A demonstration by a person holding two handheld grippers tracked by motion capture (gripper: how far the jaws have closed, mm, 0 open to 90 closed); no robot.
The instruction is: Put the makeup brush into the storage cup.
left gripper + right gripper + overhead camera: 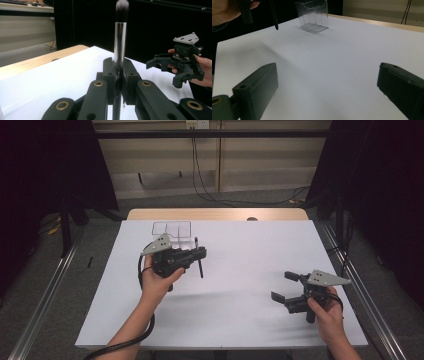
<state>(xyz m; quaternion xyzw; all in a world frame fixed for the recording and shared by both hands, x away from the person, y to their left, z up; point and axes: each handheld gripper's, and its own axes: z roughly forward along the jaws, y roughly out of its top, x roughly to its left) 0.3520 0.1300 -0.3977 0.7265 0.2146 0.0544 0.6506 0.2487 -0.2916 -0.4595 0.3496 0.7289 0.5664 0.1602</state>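
White-covered table (pixel 235 310): a clear plastic two-compartment holder (pixel 172 229) stands near the far edge. The left gripper (pixel 197 254) sits just in front of it, clenched on a black-handled makeup brush with a chrome ferrule (pixel 119 42), held above the table. The right gripper (pixel 285 287) idles, jaws wide apart, holding nothing. Advice: keep the brush vertical, centre it over one compartment, lower it, then release.

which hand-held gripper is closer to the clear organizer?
Left. The left hand-held gripper, shut on the makeup brush, sits just in front of the clear organizer. The right hand-held gripper, jaws open, is far off toward the table's near right corner.
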